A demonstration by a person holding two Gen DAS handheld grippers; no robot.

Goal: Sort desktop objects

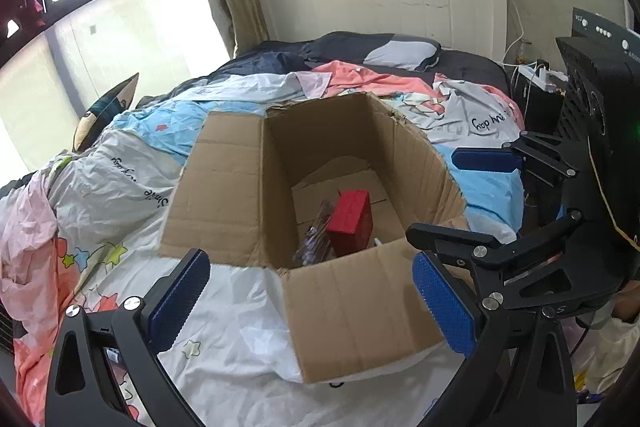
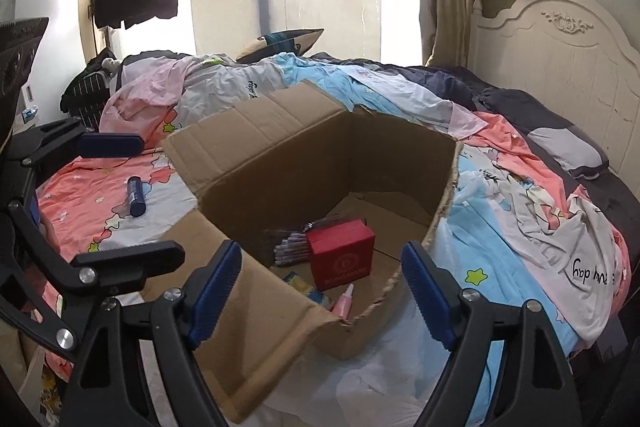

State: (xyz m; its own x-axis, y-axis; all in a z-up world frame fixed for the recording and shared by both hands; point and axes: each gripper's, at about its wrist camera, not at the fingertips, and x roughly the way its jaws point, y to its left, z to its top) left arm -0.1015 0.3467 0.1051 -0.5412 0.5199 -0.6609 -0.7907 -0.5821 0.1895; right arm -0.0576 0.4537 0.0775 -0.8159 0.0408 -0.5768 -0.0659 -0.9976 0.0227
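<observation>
Cardboard box (image 2: 280,155) sitting on soft bedding; both claws (image 1: 312,291) (image 2: 320,287) hanging released, empty. Blue tube (image 2: 136,197), mid-left, risking rolling when approached.

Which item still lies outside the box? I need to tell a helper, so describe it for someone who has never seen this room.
Find the open cardboard box on the bed. Left of it, on the pink patterned sheet, lies a dark blue tube. It is the only loose item outside the box.

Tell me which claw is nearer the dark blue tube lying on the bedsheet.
Left. The left claw is close by the dark blue tube, outside the cardboard box; the right claw is over the box's near corner, farther away.
</observation>
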